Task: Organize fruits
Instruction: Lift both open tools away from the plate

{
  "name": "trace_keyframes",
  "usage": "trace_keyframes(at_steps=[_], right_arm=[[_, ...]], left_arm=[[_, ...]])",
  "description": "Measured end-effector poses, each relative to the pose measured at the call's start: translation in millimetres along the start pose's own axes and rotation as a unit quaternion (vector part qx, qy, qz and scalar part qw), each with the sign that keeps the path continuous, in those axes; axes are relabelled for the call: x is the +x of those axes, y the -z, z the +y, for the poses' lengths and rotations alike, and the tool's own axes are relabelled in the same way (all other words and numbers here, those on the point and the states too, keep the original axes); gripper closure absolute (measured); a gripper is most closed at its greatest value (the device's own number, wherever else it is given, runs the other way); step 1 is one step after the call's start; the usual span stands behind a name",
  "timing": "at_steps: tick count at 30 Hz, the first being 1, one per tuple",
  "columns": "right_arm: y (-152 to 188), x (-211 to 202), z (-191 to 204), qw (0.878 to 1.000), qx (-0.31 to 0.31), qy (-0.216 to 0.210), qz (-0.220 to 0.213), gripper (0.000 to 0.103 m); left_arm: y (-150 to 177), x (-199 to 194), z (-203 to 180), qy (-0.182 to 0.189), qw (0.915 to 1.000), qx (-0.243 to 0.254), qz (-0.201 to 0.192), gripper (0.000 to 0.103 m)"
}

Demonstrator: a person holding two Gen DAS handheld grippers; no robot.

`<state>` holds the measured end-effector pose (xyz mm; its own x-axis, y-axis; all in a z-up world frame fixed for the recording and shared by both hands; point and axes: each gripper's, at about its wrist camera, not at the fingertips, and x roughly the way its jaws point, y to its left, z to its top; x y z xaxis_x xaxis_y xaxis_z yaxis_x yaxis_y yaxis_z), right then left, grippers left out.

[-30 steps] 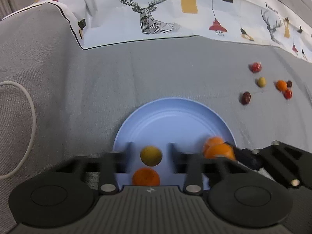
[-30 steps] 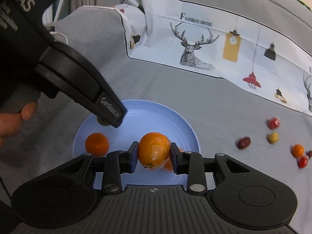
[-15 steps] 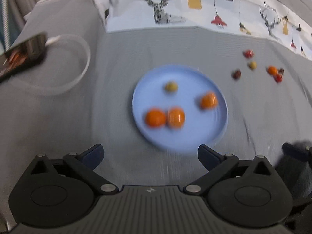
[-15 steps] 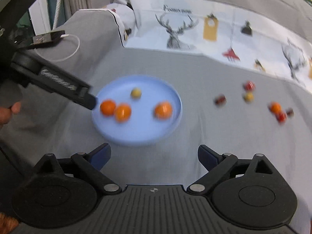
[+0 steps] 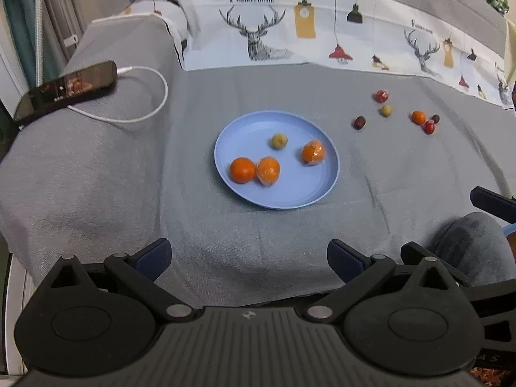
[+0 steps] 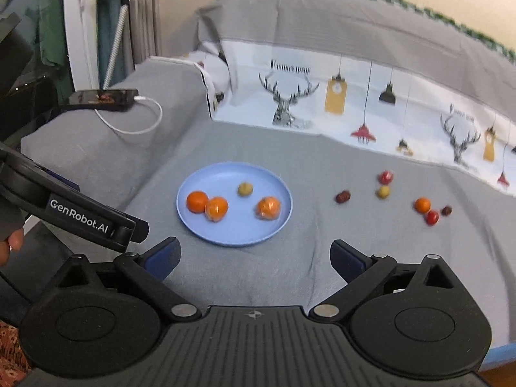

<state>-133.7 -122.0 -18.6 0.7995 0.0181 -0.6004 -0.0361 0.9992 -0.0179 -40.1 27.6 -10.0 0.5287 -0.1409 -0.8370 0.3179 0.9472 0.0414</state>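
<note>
A blue plate (image 5: 290,190) lies on the grey-covered sofa seat and holds three oranges (image 5: 242,170) (image 5: 268,171) (image 5: 313,152) and a small yellow-green fruit (image 5: 279,141). The right wrist view shows the same plate (image 6: 232,232). Right of the plate, several small red, yellow, dark and orange fruits (image 5: 386,110) lie loose on the cover. My left gripper (image 5: 248,251) hangs open and empty, back from the plate's near rim. The jaws of my right gripper (image 6: 254,253) are opening, with nothing between them, also short of the plate.
A phone (image 5: 67,90) on a white charging cable (image 5: 145,113) rests on the sofa's left arm. A deer-print cloth (image 5: 322,32) covers the backrest. The left gripper's body (image 6: 96,222) crosses the lower left of the right wrist view, a person's thumb (image 6: 9,245) beside it.
Both grippers let go of their fruit on the plate, opened wide and drew back and up. The orange from the right gripper and the yellow-green fruit now lie on the plate.
</note>
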Motion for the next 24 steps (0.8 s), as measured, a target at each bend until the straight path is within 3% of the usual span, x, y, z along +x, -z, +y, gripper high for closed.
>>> trace_keyframes(at_steps=[11, 24], right_arm=[[3.6, -40.5, 2.7, 0.999, -0.009, 0.018, -0.046, 0.003], [6.5, -52.3, 7.4, 0.998, -0.015, 0.019, -0.061, 0.003]], left_arm=[[10.1, -43.0, -13.0, 0.004, 0.9983, 0.017, -0.055, 0.0], [14.3, -54.0, -3.1, 0.005, 0.9975, 0.006, -0.07, 0.0]])
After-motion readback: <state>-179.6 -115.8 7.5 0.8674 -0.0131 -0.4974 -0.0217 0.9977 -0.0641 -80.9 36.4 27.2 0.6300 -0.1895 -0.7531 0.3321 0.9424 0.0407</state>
